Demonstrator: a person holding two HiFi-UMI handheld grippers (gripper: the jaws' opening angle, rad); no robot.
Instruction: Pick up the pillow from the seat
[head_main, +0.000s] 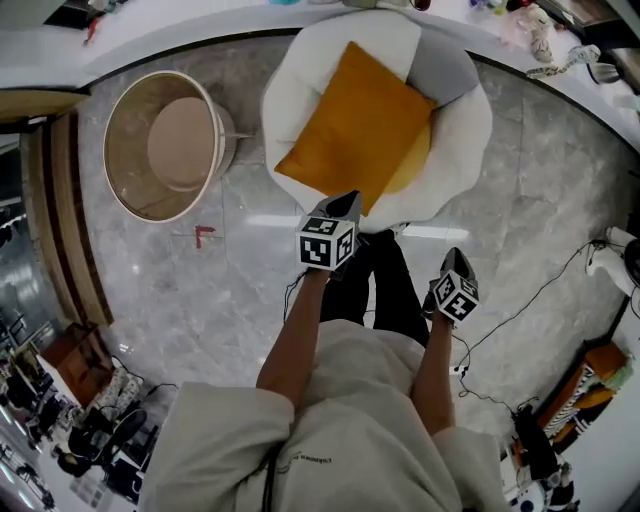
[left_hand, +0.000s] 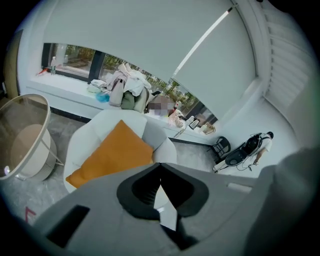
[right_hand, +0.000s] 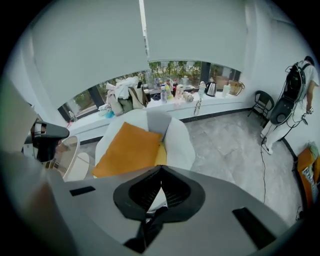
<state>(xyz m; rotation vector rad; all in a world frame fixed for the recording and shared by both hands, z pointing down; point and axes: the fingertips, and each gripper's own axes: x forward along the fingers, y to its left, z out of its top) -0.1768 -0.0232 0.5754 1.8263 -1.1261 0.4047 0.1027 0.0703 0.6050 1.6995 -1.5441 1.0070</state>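
Two claws, both closed with nothing in them: left gripper (head_main: 350, 203) sits at the lower corner of the orange pillow (head_main: 355, 125), which lies on the white seat (head_main: 470, 130) at upper centre, right gripper (head_main: 455, 260) lower right, well apart; round basket (head_main: 125, 150) upper left holds a round beige pad (head_main: 182, 140).

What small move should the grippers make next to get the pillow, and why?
Probably open the left gripper and lower it to the near corner of the pillow: it and the right gripper are shut, empty, short of the pillow, which lies on the chair.
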